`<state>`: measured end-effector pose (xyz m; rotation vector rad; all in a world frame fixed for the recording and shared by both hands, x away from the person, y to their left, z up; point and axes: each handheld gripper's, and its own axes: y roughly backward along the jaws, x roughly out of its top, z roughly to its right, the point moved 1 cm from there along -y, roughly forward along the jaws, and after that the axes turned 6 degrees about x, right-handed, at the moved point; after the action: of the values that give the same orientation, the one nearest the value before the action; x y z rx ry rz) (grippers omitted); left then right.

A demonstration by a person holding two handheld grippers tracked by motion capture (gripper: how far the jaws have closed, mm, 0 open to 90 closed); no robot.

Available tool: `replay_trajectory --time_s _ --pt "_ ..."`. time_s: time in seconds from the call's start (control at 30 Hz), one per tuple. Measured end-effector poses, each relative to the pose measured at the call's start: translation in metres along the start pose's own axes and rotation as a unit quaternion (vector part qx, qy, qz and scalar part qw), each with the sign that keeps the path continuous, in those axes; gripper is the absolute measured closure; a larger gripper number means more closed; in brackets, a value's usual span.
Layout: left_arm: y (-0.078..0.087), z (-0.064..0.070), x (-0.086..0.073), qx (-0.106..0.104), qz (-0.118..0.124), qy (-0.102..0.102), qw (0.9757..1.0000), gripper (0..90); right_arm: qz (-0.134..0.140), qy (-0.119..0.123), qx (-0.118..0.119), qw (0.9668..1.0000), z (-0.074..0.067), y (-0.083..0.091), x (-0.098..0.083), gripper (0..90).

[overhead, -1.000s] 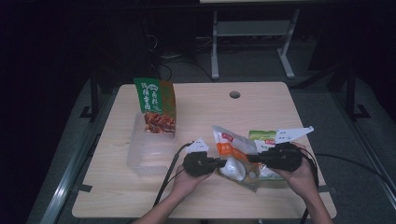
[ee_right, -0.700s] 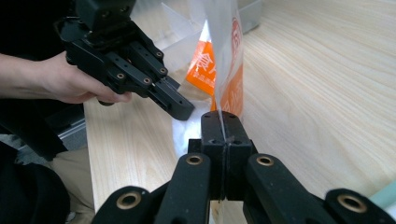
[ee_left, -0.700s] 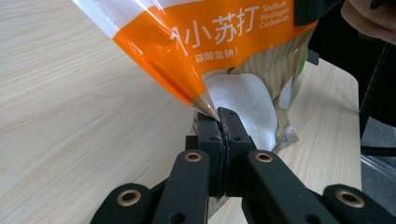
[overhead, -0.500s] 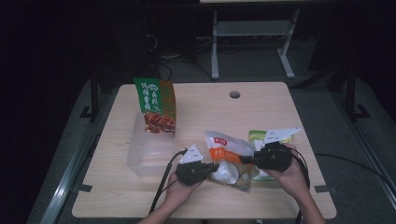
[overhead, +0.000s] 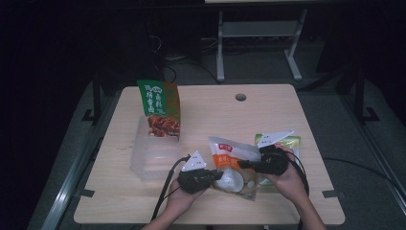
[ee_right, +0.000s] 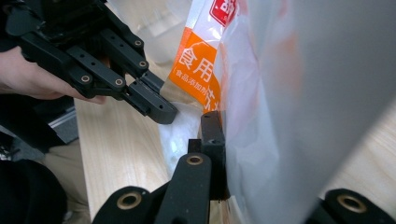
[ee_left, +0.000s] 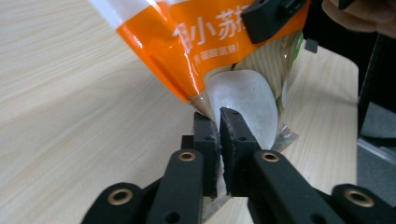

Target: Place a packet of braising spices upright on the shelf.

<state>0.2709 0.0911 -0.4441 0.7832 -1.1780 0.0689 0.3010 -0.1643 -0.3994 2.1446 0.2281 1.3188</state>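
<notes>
The orange-and-white pouch [overhead: 233,163] lies on the near right part of the wooden table [overhead: 268,115], held at both ends between my two tongs. Going from the left: a clear plastic box [overhead: 153,155] sits on the left half of the table, and a green snack bag [overhead: 160,108] stands upright at its far edge. Just right of the box, toward the near edge, my left gripper [overhead: 218,175] points right; its jaws have just eased a touch apart, yet in the left gripper view they stand nearly together [ee_left: 219,122] with the pouch's [ee_left: 210,51] lower corner pinched between them. The pouch rises tilted from that corner, with its orange band and white print facing up. On its right side my right gripper [overhead: 242,164] points left and is clamped narrow on the pouch's edge; in the right gripper view the film [ee_right: 280,107] folds over one jaw and hides it. A green packet [overhead: 292,143] lies flat under my right hand [overhead: 287,175], near the table's right edge.
</notes>
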Motion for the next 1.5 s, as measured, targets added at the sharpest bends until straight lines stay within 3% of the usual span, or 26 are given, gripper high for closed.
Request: replay_trajectory --time_s 0.2,0.53,1.03,1.5 --pt "0.009 -0.003 -0.004 0.003 0.0 0.01 0.9999 73.1 0.01 0.013 0.0 0.9999 -0.007 0.003 0.002 89.6" --pt "0.016 -0.003 -0.01 0.002 -0.005 0.005 1.0 69.4 0.023 0.03 -0.013 0.9992 -0.017 0.008 0.01 89.7" --pt "0.033 0.006 -0.011 -0.004 -0.006 -0.036 0.9993 62.4 0.021 0.041 -0.022 0.9987 -0.019 0.008 0.038 89.8" --pt "0.037 0.009 -0.011 -0.013 -0.005 -0.042 0.999 57.4 0.032 0.042 -0.018 0.9985 -0.017 0.009 0.065 89.8"
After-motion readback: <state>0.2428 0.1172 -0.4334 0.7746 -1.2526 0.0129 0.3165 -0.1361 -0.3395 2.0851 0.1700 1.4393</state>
